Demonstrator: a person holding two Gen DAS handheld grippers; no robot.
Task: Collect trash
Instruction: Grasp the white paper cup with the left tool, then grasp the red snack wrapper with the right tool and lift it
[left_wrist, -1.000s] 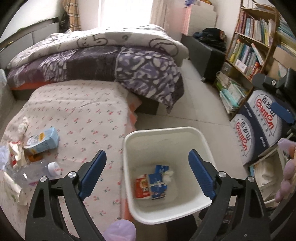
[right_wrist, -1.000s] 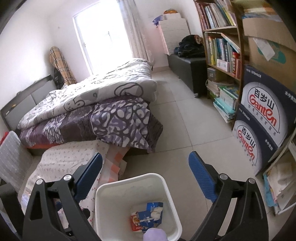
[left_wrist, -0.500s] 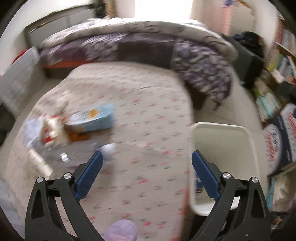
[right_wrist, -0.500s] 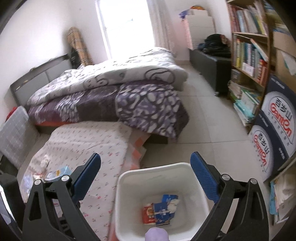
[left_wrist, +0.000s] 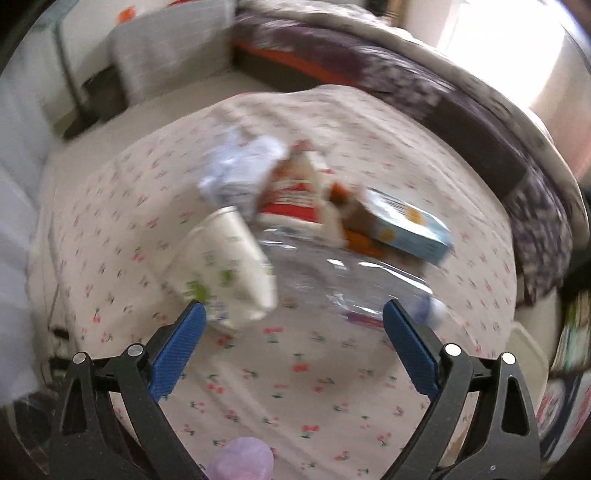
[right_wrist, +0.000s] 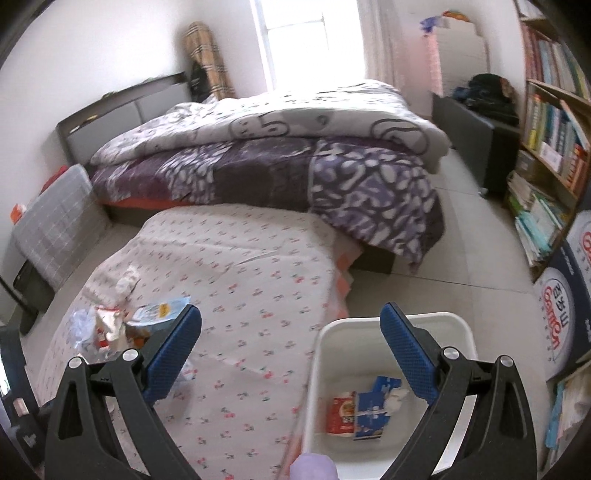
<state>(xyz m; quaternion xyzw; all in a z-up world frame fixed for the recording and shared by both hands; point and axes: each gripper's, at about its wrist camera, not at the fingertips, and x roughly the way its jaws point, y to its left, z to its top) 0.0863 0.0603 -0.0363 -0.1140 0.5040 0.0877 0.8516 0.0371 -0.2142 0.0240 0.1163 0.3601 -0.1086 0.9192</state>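
I count one white bin (right_wrist: 391, 325) holding two cartons: one red (right_wrist: 341, 411), one blue (right_wrist: 371, 410). On the cherry-print cloth (left_wrist: 295, 387) I see one light-blue box (left_wrist: 410, 227), one clear plastic bottle (left_wrist: 351, 284), one white pouch (left_wrist: 229, 269).

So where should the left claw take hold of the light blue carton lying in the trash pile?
Grip the light blue carton across its narrow thickness at the free right end, coming from the right. It lies flat, and its left end is tucked against the red-and-white wrapper, while the clear plastic bottle crowds the near side. The left claw is open.
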